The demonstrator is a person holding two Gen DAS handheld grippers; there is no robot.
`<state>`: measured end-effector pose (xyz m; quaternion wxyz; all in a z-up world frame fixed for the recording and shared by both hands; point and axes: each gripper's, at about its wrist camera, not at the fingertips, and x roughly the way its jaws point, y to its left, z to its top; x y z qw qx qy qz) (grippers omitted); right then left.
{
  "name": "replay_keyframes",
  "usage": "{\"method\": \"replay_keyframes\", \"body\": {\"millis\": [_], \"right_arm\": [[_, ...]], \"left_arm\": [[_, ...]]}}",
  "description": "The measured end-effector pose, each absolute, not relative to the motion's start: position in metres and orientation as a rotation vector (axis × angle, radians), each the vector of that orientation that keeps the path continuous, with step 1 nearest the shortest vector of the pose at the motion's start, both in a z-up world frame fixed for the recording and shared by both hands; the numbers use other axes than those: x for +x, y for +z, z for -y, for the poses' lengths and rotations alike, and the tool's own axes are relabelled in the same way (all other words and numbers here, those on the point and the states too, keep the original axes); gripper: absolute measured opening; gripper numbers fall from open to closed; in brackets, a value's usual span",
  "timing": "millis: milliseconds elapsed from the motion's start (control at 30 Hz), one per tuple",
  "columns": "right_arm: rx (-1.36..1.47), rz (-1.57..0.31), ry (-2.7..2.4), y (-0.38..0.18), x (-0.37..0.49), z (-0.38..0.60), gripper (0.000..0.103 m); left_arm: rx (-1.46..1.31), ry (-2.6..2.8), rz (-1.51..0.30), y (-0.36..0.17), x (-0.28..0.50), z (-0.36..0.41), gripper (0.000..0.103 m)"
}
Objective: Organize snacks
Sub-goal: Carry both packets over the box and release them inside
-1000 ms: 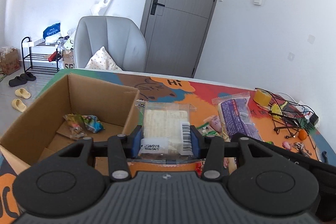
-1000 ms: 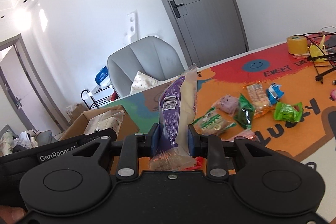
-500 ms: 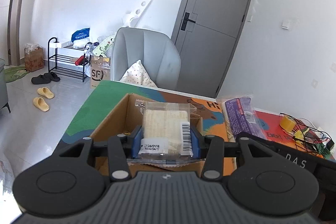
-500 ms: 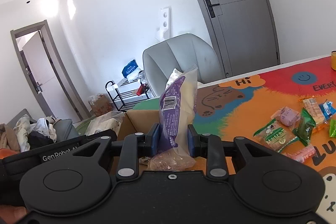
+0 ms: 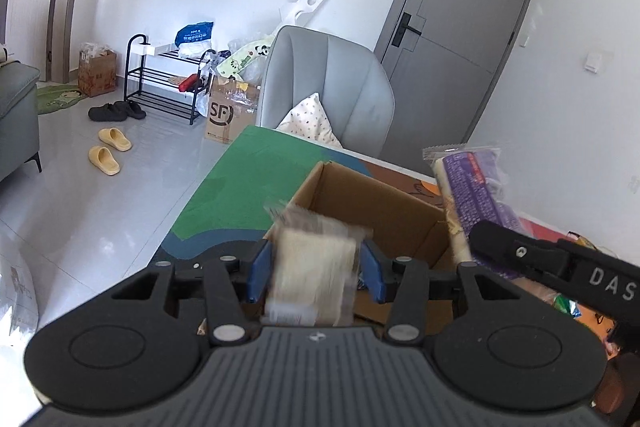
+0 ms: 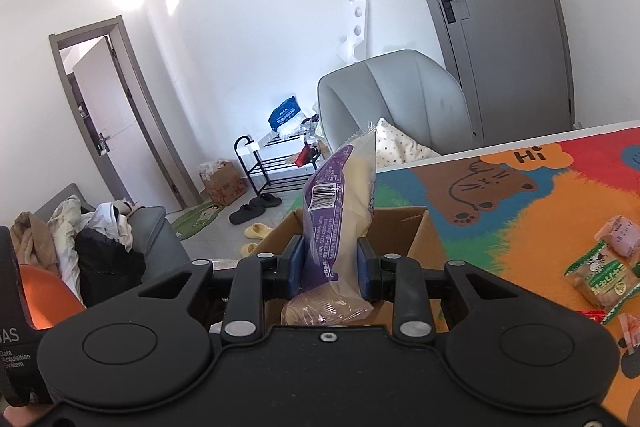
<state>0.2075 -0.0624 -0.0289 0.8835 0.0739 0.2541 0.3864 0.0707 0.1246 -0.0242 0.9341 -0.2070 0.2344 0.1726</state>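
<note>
1. since half a second ago, in the left wrist view, the left gripper (image 5: 316,263) has let go: the pale cracker pack (image 5: 314,277) is now blurred and tilted between the blue pads, which stand wider than the pack, so it seems to be falling. before, it sat sharp and firmly pinched.
2. left wrist view: the cardboard box (image 5: 372,195) lies just in front of and below the tool, its opening under the pack. i judge that the step in hand is dropping this snack into the box. the next move for this hand calls for checking that the pack lands inside, then going back for another snack.
3. right wrist view: the right gripper (image 6: 331,265) is closed narrow on the purple bread packet (image 6: 338,211), which stands upright between the pads, its top well above them. the box (image 6: 416,231) is directly behind and below the packet.
4. right wrist view: more snacks, such as a green packet (image 6: 604,277), lie on the colourful mat (image 6: 540,211) to the right, apart from the box. i judge that the next move here is to lower the packet over the opening and release it.
</note>
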Motion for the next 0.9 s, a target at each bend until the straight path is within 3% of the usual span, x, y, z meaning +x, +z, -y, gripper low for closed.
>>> {"method": "replay_keyframes", "body": {"millis": [467,633,900], "right_arm": [[0.167,-0.573,0.894,-0.03,0.204,0.035,0.03],[0.178,-0.556,0.844,-0.024,0.204,0.05,0.039],[0.219,-0.558,0.706,-0.027,0.21,0.106,0.046]], "left_arm": [[-0.402,0.46,-0.434,-0.012,0.048,-0.142,0.054],[-0.413,0.468,-0.418,-0.01,0.045,-0.135,0.079],[-0.371,0.381,-0.429,-0.006,0.058,-0.102,0.085]]}}
